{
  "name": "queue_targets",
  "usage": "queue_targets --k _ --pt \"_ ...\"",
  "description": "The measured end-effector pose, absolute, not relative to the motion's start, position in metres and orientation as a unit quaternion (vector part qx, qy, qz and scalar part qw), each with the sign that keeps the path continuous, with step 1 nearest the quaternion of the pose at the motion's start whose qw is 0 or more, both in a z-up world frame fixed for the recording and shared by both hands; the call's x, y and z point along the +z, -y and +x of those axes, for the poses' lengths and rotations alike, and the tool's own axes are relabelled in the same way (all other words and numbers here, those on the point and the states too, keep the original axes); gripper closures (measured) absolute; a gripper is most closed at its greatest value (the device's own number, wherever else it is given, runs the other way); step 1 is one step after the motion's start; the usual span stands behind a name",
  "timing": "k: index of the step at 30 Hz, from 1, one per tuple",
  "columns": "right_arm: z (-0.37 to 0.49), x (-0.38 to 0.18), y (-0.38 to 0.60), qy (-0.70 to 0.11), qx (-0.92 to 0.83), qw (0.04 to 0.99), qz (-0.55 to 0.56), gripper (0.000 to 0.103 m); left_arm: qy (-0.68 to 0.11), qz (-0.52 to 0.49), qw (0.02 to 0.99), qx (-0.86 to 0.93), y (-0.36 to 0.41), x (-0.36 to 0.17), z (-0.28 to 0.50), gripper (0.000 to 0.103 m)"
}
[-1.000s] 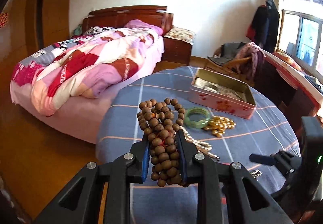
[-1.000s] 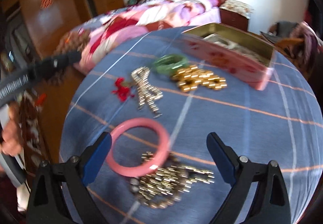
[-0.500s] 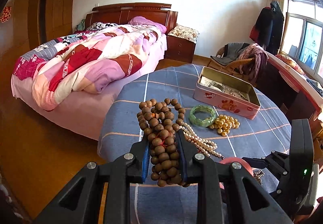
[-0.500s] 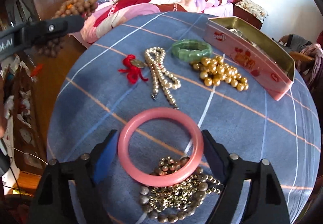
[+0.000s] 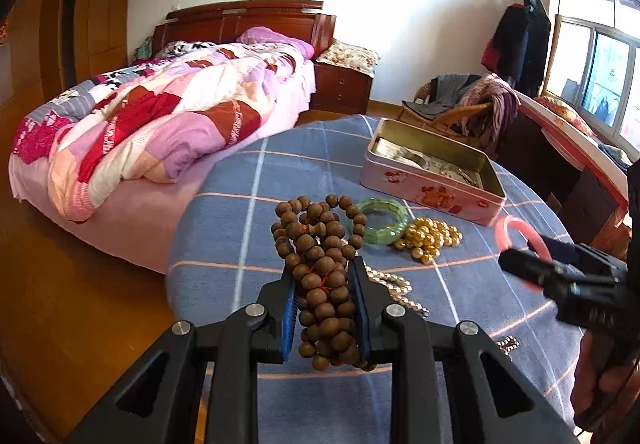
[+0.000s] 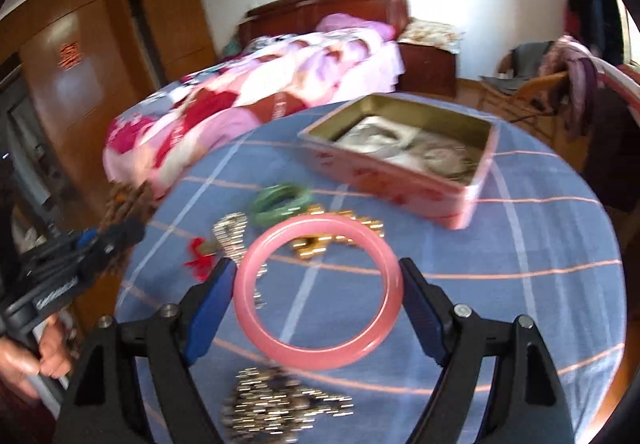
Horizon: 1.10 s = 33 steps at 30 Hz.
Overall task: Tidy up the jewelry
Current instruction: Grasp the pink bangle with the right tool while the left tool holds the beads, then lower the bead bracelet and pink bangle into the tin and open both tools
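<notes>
My left gripper (image 5: 322,284) is shut on a bunched strand of brown wooden beads (image 5: 316,228), held above the near edge of the round table. My right gripper (image 6: 318,284) is shut on a pink bangle (image 6: 320,223), its blue pads pressing the ring's two sides. The bangle hangs clear of the cloth. In the left wrist view, the right gripper (image 5: 528,250) and the pink bangle (image 5: 505,225) show at the right. An open pink tin (image 6: 384,180) with silvery pieces inside stands beyond the bangle. The left gripper (image 6: 116,232) appears at the left edge of the right wrist view.
On the blue checked tablecloth (image 5: 240,220) lie a green bangle (image 5: 382,220), a heap of gold beads (image 5: 430,238), a pearl strand (image 5: 394,286), a red tassel (image 6: 198,258) and a pile of small metal beads (image 6: 276,404). A bed stands behind the table.
My right gripper has closed on the pink bangle and raised it off the table, above the bead pile. The left gripper keeps its hold on the wooden beads.
</notes>
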State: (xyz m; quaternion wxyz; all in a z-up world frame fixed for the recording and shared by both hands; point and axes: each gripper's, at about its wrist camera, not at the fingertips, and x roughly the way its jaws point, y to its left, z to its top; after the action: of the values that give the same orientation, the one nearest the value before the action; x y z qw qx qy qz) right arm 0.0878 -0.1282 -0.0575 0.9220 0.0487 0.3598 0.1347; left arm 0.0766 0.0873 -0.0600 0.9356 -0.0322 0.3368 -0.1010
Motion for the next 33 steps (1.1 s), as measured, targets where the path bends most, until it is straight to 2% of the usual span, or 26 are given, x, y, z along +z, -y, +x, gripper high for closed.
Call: queue_targets --k 8,22,33 --pt "0.104 -0.052 0.16 -0.34 0.067 0.937 0.049 0.019 -0.344 -0.014 0.931 -0.126 -0.06 -0.066 0.094 0.079" --pt "0.164 -0.035 0.178 -0.297 0.019 0.953 0.056 0.019 -0.3 -0.008 0.94 -0.164 -0.006 -0.042 0.162 0.079" --pt "0.225 -0.052 0.189 -0.314 -0.009 0.947 0.067 0.019 -0.297 -0.001 0.94 -0.166 0.032 -0.045 0.233 0.079"
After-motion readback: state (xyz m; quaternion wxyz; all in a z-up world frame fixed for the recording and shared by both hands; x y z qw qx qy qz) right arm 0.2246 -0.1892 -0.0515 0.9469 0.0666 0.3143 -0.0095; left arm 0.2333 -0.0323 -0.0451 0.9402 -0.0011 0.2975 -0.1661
